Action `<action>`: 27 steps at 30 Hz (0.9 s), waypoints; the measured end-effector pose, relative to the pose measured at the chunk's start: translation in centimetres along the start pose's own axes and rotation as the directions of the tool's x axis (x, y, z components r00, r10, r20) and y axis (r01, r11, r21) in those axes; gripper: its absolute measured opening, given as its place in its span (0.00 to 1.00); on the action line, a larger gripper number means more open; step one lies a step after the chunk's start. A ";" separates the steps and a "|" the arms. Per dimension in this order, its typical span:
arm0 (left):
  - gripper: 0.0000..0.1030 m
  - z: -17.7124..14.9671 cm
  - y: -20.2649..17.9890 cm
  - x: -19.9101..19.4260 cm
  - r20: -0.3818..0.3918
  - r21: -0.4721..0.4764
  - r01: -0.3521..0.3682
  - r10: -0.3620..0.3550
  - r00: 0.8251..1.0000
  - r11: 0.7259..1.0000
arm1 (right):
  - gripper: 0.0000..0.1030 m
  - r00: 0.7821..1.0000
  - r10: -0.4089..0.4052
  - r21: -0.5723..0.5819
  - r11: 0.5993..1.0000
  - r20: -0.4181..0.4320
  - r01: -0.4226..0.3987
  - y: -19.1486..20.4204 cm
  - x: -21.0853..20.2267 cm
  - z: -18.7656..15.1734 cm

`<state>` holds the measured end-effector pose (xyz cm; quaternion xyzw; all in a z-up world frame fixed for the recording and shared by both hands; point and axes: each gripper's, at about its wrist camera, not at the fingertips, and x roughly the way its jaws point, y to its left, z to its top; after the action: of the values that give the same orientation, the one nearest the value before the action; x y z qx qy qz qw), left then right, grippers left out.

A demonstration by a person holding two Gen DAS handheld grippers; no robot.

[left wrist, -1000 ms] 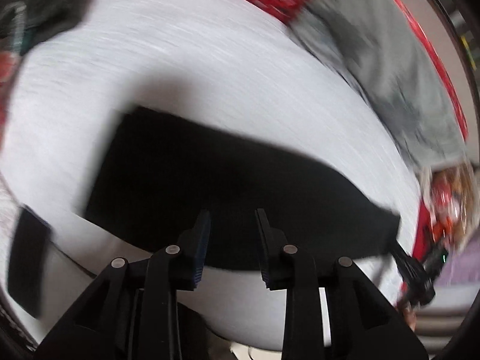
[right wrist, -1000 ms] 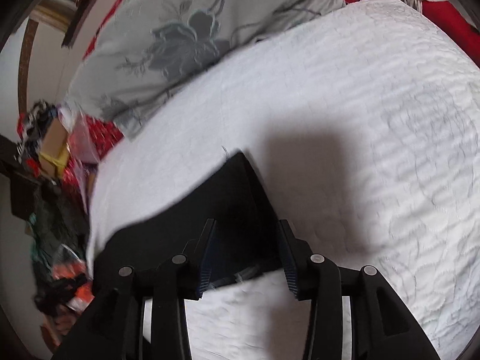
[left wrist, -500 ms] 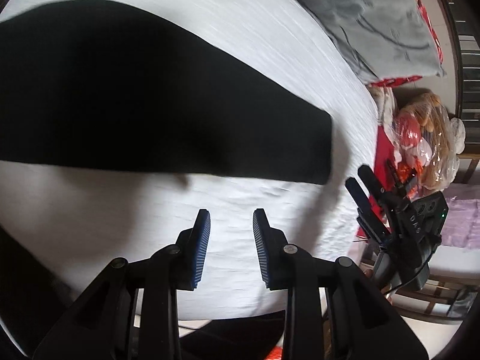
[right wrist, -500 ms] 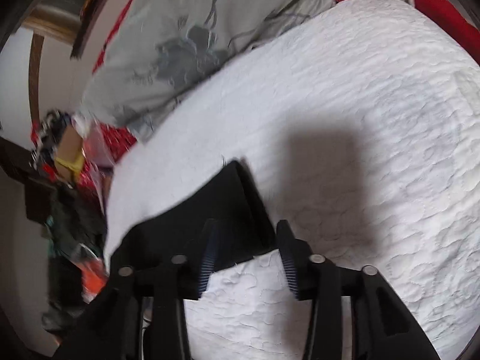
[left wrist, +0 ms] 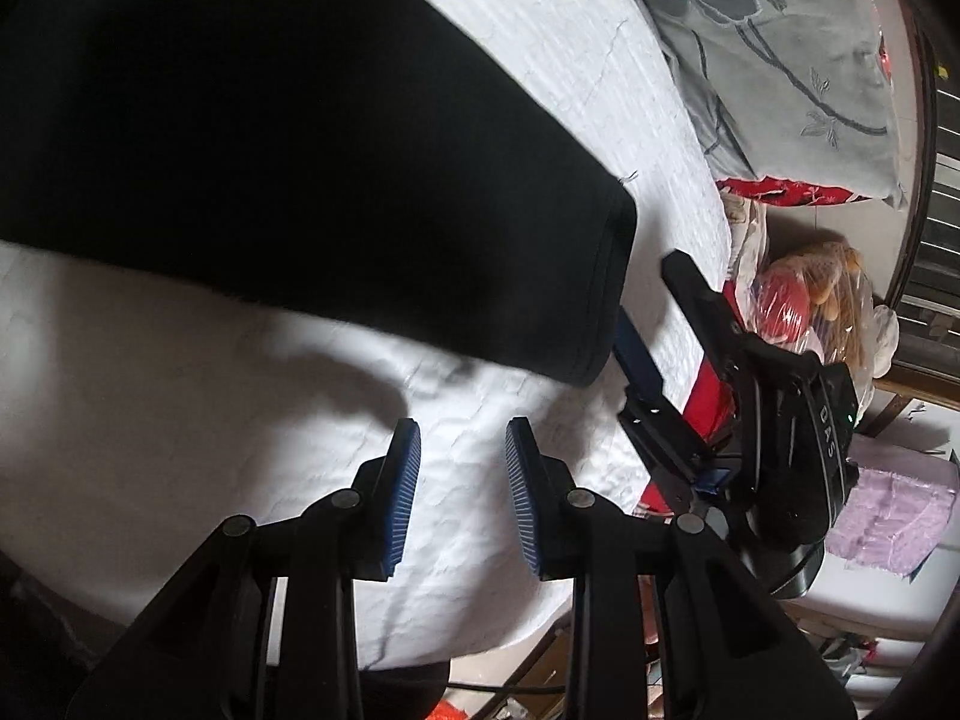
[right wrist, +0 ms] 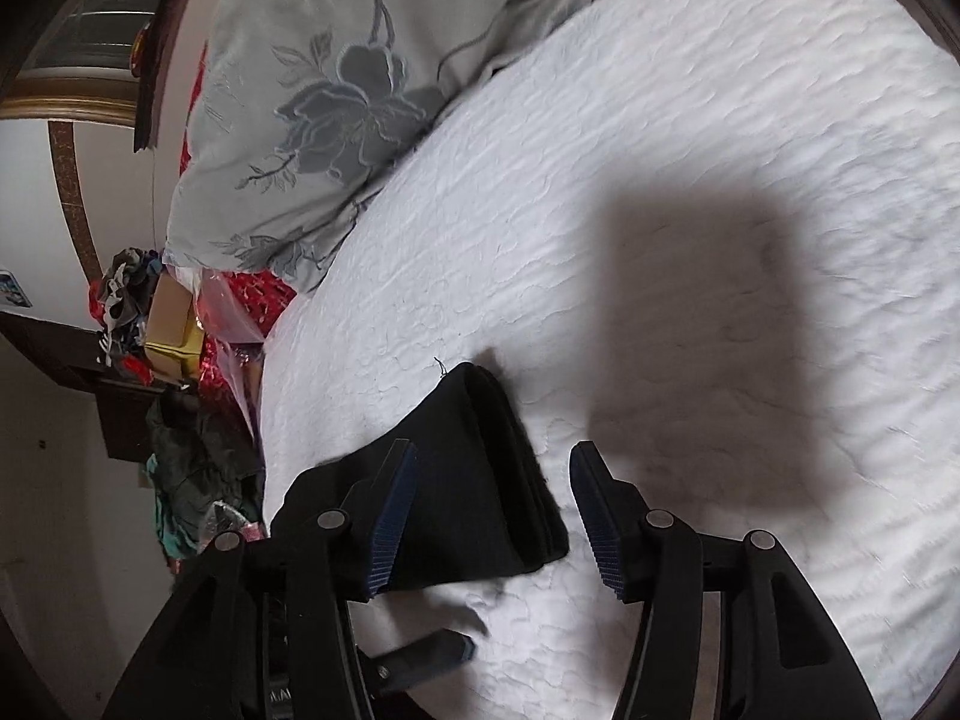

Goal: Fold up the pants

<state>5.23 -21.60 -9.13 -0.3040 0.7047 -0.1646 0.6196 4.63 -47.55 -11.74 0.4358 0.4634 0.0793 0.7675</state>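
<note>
The black pants [left wrist: 288, 168] lie folded lengthwise on the white quilted bed [left wrist: 180, 420]. Their hem end [right wrist: 480, 480] also shows in the right wrist view. My left gripper [left wrist: 462, 468] is open and empty, just short of the pants' near edge. My right gripper [right wrist: 489, 498] is open, its jaws spread either side of the hem end; it also shows in the left wrist view [left wrist: 654, 330], at the pants' right end. A tip of the left gripper [right wrist: 432, 657] shows low in the right wrist view.
A grey floral pillow [right wrist: 336, 96] lies at the head of the bed [left wrist: 780, 60]. Red bedding and bagged clutter [left wrist: 804, 300] sit past the bed's edge. Clothes and boxes [right wrist: 162, 324] are piled on a dark stand beside the bed.
My left gripper has drawn back off the pants and swung toward their hem end. My right gripper has opened wider around the hem, and the view has shifted slightly.
</note>
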 end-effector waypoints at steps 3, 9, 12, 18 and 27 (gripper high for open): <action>0.26 0.5 -0.3 0.1 0.042 -0.022 0.023 -0.022 0.999 0.999 | 0.54 0.999 0.030 0.013 0.999 -0.028 -0.029 -0.2 1.2 0.6; 0.26 0.3 0.6 1.7 0.030 -0.124 0.123 -0.120 0.992 0.985 | 0.58 0.993 0.097 0.068 0.993 -0.063 -0.093 -1.0 2.5 1.4; 0.26 0.1 1.2 2.3 0.023 -0.169 0.147 -0.145 0.989 0.975 | 0.58 0.988 0.128 0.087 0.989 -0.081 -0.121 -1.5 2.7 1.7; 0.26 1.5 1.0 2.3 0.052 -0.186 0.167 -0.160 0.986 0.968 | 0.58 0.978 0.178 0.112 0.980 -0.111 -0.166 -1.9 3.6 2.5; 0.26 0.7 1.4 2.0 0.043 -0.158 0.186 -0.181 0.982 0.970 | 0.63 0.978 0.140 0.059 0.990 -0.157 -0.132 0.5 5.2 3.7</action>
<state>5.52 -21.69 -11.63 -0.4193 0.6757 -0.1595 0.5850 10.61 -46.71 -14.02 0.4768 0.4947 0.1553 0.7098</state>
